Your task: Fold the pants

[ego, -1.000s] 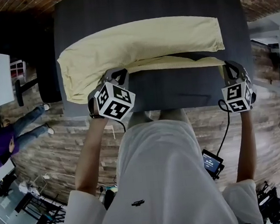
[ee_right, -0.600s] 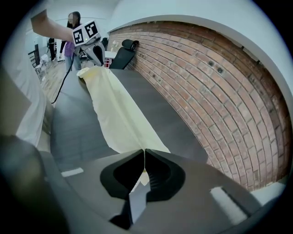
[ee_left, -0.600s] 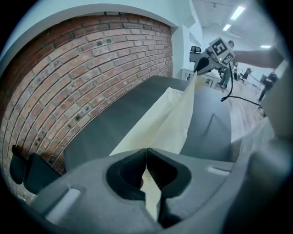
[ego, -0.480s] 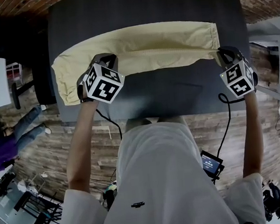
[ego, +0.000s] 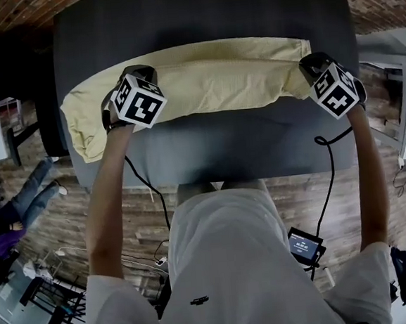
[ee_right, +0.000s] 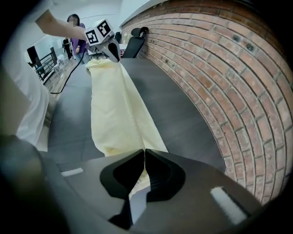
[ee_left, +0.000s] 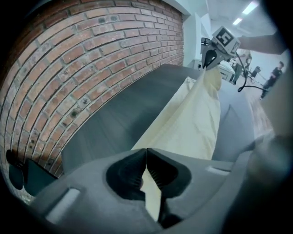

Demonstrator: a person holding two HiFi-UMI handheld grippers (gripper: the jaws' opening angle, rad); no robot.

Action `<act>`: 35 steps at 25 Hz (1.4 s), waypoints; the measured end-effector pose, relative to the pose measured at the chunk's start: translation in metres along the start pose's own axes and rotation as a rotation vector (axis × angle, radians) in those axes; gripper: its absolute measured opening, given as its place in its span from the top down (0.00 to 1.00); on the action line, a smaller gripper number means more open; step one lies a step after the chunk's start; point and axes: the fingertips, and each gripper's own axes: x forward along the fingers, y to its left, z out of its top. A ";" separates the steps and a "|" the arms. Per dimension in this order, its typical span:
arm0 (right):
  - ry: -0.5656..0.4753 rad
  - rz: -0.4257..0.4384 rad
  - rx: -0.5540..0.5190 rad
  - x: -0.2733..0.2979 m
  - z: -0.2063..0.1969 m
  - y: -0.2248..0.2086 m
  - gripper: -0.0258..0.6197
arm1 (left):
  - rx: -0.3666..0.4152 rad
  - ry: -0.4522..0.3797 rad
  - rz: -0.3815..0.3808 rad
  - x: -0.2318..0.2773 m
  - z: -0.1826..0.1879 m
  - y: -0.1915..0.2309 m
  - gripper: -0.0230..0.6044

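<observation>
Left gripper (ee_left: 146, 151): jaws pressed together on a fold of the pale yellow pants (ego: 223, 75), with cloth caught between the pads and running out ahead toward the other gripper. Right gripper (ee_right: 144, 151): jaws likewise clamped on the cloth, at the narrow leg end. Between the two grips the pants stretch lengthwise across the dark table (ego: 243, 140), one leg folded over the other. The wider waist end spreads past the left gripper toward the table's left edge. A brick wall (ee_right: 219, 68) runs along the table's far side
</observation>
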 end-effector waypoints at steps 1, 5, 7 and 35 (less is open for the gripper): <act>0.011 0.002 -0.021 0.006 -0.001 -0.005 0.93 | -0.001 0.008 0.007 0.008 0.002 0.003 0.95; 0.036 -0.018 -0.084 0.027 -0.003 -0.027 0.93 | -0.020 0.037 0.026 0.038 0.007 0.014 0.94; 0.045 -0.013 -0.103 0.039 -0.003 -0.033 0.92 | -0.041 0.044 0.020 0.050 0.009 0.016 0.94; -0.099 0.136 0.837 0.076 -0.054 0.007 0.78 | -0.080 -0.047 -0.019 0.060 0.039 -0.062 0.77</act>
